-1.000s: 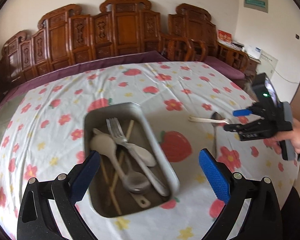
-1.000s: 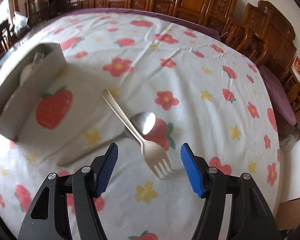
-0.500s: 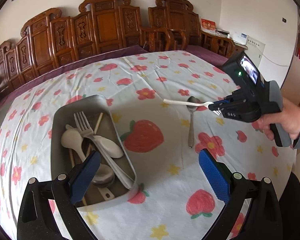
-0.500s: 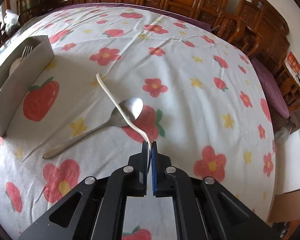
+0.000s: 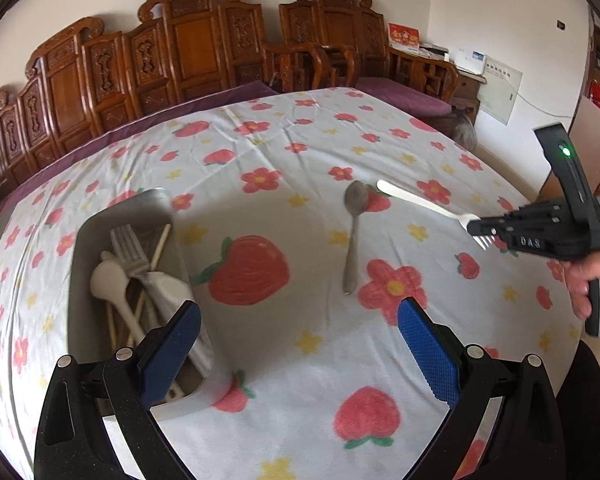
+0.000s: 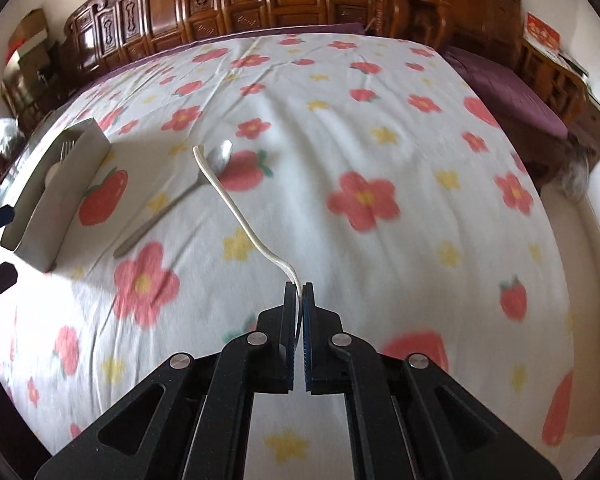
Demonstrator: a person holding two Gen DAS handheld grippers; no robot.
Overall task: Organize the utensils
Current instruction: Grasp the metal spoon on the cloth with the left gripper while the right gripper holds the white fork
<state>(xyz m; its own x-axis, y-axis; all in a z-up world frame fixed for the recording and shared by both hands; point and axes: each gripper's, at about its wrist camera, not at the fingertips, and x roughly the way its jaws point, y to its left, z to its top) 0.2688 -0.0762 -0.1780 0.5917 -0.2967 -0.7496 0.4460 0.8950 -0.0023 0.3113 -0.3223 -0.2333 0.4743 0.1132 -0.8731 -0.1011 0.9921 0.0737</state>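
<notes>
Cream plastic fork [image 6: 242, 216] — slim, curved — pinched in right claw [image 6: 299, 286].

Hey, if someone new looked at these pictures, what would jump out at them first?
Probably the pale fork, pinched by its tine end in the right gripper and held above the flowered tablecloth. Then the metal tray of utensils at the left, with a metal spoon lying loose between them.
</notes>
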